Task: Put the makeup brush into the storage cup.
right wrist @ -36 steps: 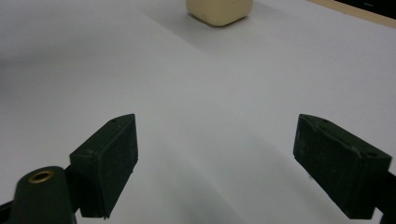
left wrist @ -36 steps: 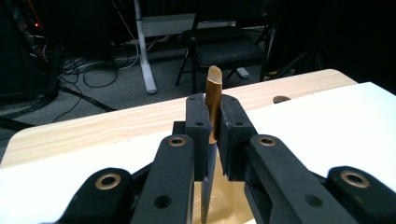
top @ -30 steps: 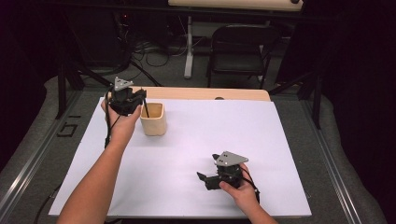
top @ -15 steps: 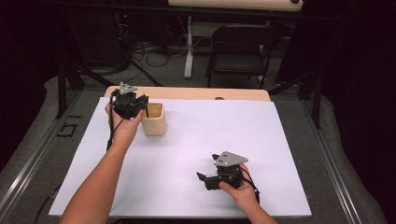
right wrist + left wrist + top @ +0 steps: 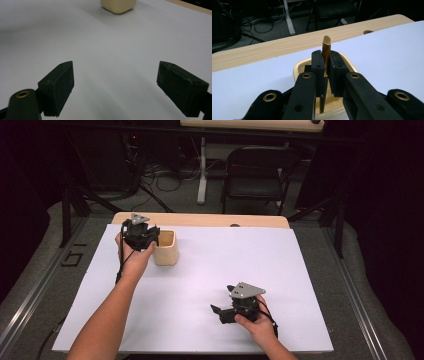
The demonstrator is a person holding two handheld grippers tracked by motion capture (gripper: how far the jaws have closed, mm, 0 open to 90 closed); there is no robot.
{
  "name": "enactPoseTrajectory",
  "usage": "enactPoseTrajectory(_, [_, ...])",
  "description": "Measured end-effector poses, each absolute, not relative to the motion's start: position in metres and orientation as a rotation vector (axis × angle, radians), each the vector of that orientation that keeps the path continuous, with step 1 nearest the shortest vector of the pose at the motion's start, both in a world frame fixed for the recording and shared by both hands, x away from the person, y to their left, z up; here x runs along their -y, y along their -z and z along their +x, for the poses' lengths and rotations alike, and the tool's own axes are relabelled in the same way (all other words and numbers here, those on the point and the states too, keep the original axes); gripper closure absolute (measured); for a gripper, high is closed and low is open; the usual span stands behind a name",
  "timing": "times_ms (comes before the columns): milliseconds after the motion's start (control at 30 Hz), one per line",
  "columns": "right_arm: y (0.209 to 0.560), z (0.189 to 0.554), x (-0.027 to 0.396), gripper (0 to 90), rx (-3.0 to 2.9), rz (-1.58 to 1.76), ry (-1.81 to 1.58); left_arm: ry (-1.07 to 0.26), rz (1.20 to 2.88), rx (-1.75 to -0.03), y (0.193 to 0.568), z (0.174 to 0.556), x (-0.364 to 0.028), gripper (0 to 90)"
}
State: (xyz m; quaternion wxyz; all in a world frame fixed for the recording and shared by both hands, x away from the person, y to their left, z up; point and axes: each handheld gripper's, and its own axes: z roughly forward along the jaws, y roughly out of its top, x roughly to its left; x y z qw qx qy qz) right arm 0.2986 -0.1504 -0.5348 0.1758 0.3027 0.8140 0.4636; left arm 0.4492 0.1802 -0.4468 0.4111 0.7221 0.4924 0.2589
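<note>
The left gripper is seen near the far left corner of the table, poised at the left rim of a cream cup; in the left gripper view its jaws are clenched on a slim brown stick, which is held upright between the pads; the upper end of the stick is seen above the pads, and its lower end is seen reaching down inside the cup; whether that end touches the cup's bottom cannot be told. The cup is found standing upright on the white sheet that covers the table, just inside the far edge and toward the left corner. The right gripper is held low over the sheet near the near edge, right of centre, well apart from the cup; its jaws are seen released and spread wide in the right gripper view, with bare sheet between them.
</note>
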Motion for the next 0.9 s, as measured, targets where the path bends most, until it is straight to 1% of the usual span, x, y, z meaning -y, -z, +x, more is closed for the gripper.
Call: enactPoseTrajectory(900, [0.535,0.2984,0.1501,14.4,-2.307,0.857,-1.31,-0.662,1.865,-1.233,0.4565,0.4492,-0.1741,83.7])
